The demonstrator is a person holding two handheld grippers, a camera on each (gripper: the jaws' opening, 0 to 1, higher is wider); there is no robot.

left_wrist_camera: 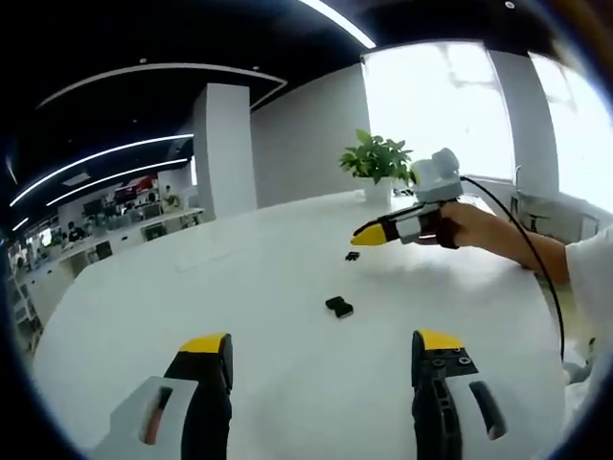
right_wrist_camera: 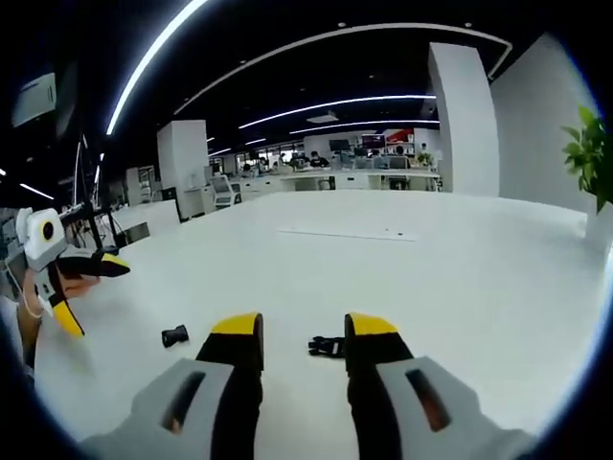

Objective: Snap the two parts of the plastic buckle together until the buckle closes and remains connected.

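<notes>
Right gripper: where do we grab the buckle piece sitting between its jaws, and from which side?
Grip the buckle piece across its wider body, leaving its mating end free. It lies flat on the white table, so come down from above; the right gripper is open with the piece between its tips, probably needing only a short descent. Which end is which is too small to tell. The other buckle piece lies apart.

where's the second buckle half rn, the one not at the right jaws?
On the white table, lying free: in the left gripper view it sits ahead of the open left gripper; in the right gripper view it lies left of the right gripper.
</notes>
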